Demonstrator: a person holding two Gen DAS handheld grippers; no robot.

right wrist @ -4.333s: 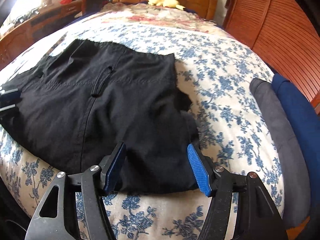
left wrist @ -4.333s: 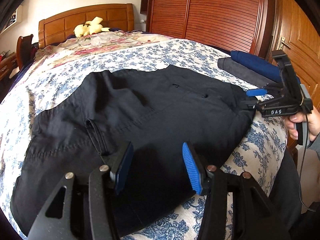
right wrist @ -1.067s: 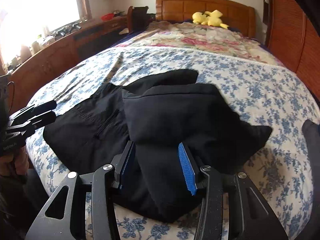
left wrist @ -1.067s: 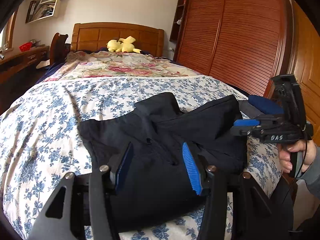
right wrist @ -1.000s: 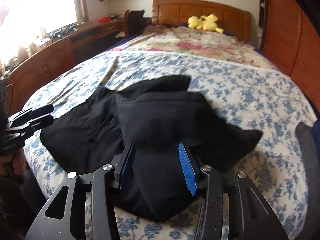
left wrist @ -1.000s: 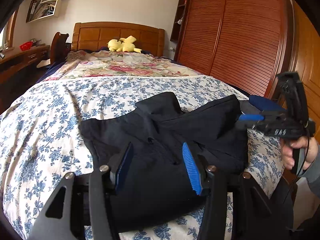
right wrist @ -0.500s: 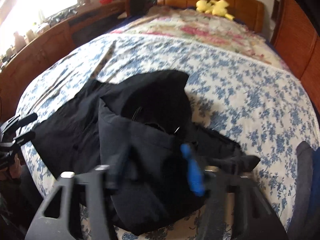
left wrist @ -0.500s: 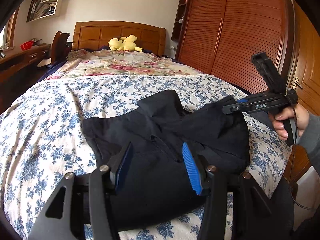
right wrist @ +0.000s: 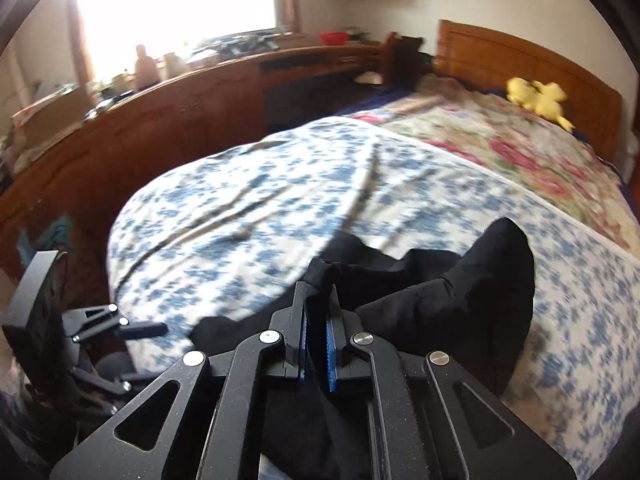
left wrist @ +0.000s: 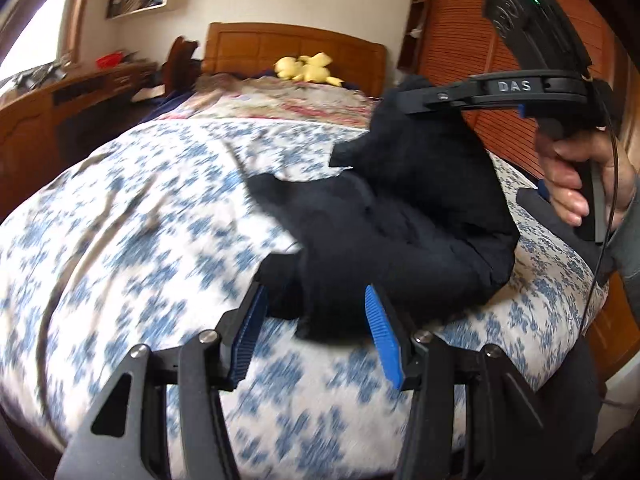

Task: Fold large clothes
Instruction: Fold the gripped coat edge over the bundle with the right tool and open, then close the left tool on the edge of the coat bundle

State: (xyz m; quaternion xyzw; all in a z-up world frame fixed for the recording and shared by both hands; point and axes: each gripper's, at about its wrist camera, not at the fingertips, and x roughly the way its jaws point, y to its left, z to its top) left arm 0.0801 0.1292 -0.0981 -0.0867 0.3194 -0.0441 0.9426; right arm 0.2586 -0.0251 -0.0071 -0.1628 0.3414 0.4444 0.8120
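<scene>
A black garment [left wrist: 404,220] lies bunched on the blue-flowered bedspread [left wrist: 160,220] near the bed's foot. My right gripper [right wrist: 317,300] is shut on a fold of the black garment [right wrist: 448,292] and lifts it off the bed. In the left wrist view the right gripper [left wrist: 404,98] holds the cloth up from above. My left gripper [left wrist: 312,316] is open, low at the garment's near edge, with black cloth between the blue pads. In the right wrist view the left gripper [right wrist: 140,326] sits at the lower left.
A yellow plush toy [left wrist: 306,70] lies by the wooden headboard [left wrist: 296,50]. A wooden desk [right wrist: 180,100] runs along the bed's left side. A slatted wooden wardrobe [left wrist: 472,40] stands to the right. Folded dark clothes [left wrist: 560,224] lie at the bed's right edge.
My right gripper has shut on the garment and lifted it up and toward the left. The garment has bunched together. Both cameras have swung toward the desk side.
</scene>
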